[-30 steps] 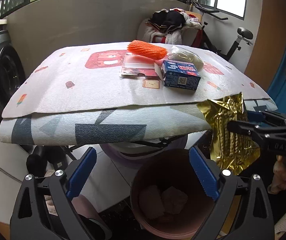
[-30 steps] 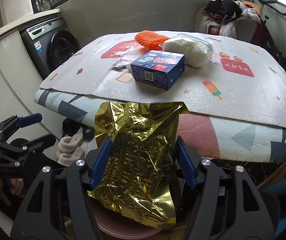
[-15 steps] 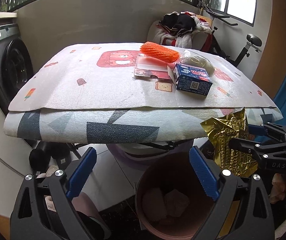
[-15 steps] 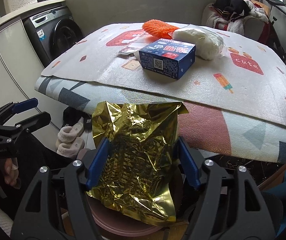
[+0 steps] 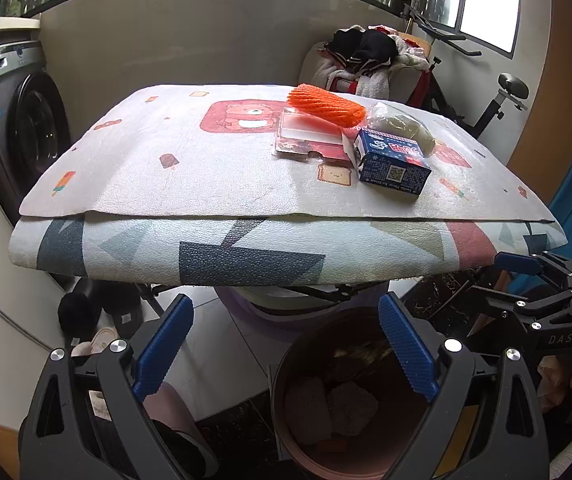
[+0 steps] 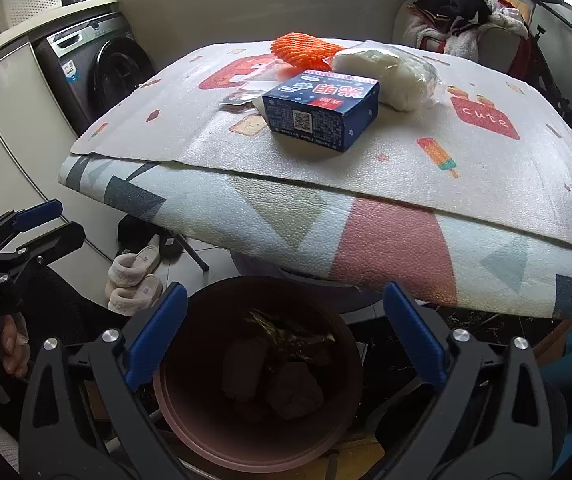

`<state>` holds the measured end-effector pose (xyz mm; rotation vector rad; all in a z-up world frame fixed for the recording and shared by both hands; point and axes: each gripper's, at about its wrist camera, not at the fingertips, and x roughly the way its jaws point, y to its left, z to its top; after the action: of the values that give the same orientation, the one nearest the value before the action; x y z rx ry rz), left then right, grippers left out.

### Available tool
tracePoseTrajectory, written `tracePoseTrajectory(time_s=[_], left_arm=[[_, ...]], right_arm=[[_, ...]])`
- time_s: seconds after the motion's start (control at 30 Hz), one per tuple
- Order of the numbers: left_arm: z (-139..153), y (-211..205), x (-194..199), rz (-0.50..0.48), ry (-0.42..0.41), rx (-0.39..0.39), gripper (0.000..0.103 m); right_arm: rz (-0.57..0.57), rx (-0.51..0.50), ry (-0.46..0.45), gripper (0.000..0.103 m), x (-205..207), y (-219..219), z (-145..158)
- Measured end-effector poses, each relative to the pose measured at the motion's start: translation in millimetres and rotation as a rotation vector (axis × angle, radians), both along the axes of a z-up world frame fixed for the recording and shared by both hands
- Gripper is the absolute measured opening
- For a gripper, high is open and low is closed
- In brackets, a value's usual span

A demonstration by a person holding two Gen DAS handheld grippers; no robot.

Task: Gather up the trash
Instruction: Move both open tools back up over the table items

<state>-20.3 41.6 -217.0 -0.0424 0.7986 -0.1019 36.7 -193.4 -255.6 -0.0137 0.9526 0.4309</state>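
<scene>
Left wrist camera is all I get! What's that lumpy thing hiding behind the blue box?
Observer: A clear bag of white stuff, lying right beside the blue box. The right wrist view shows all of it.
Operator: Where's the right gripper pointing?
Observer: The right gripper hangs over the bin, with its fingers wide apart and empty.
Operator: Does the red patch past the box say anything?
Observer: Yes, the red patch has "cute" on it in white letters.
</scene>
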Motion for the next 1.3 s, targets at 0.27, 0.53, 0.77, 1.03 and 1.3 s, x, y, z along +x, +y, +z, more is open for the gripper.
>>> tracePoseTrajectory(time_s=[0.27, 0.53, 0.77, 1.03, 1.3], left_arm=[[-0.7, 1.2, 0.9, 0.008, -0.001, 0.001, 0.092], [0.6, 1.8, -0.2, 0.015, -0.007, 0.0, 0.092], [3.5, 2.6, -2.5, 0.024, -0.024, 0.003, 0.092], [16.7, 10.8, -2.3, 0.074, -0.074, -0.008, 0.092], [46.5, 46.7, 10.3, 0.155, -0.14, -0.063, 0.095]], right_arm=[[-0.052, 0.029, 0.017, 0.097, 4.4, -10.9, -1.8], [-0.05, 0.029, 0.014, 0.097, 4.3, -10.7, -0.6], [-0.067, 0.049, 0.027, 0.097, 14.1, -14.1, 4.6], [-0.112, 0.094, 0.024, 0.097, 62.8, -8.1, 22.1], [-0.212, 0.117, 0.043, 0.097, 133.9, 16.3, 36.1]])
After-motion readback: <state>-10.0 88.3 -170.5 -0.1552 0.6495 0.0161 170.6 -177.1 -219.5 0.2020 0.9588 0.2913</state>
